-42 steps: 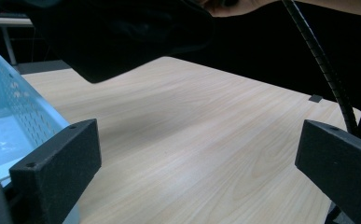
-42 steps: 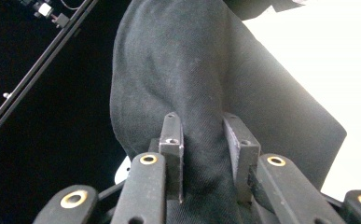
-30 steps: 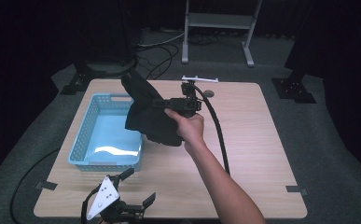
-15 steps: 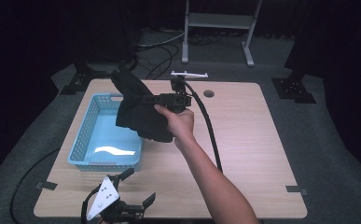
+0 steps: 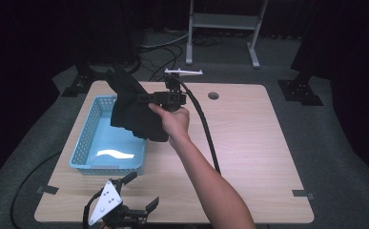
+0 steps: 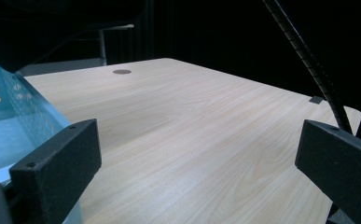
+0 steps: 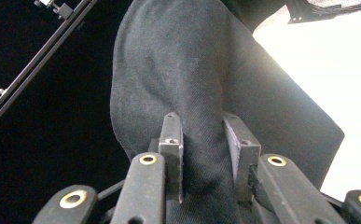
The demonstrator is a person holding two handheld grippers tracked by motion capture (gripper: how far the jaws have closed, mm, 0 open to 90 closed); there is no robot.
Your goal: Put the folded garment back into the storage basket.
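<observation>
Black soft cloth (image 5: pixel 133 107) hangs pinched in our right gripper (image 5: pixel 146 98), over the blue plastic basket's (image 5: pixel 79 152) far right edge. It isn't inside yet. Our left gripper (image 5: pixel 141 198) rests spread wide, near left.

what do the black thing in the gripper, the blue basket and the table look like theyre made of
Black cloth: seemingly woven fabric, matte; fine weave and soft folds show where the right gripper pinches it.
Blue basket: probably moulded plastic, slightly glossy, walls perforated with rows of holes.
Table: pale wood grain, smooth; could be laminate rather than solid wood.
</observation>
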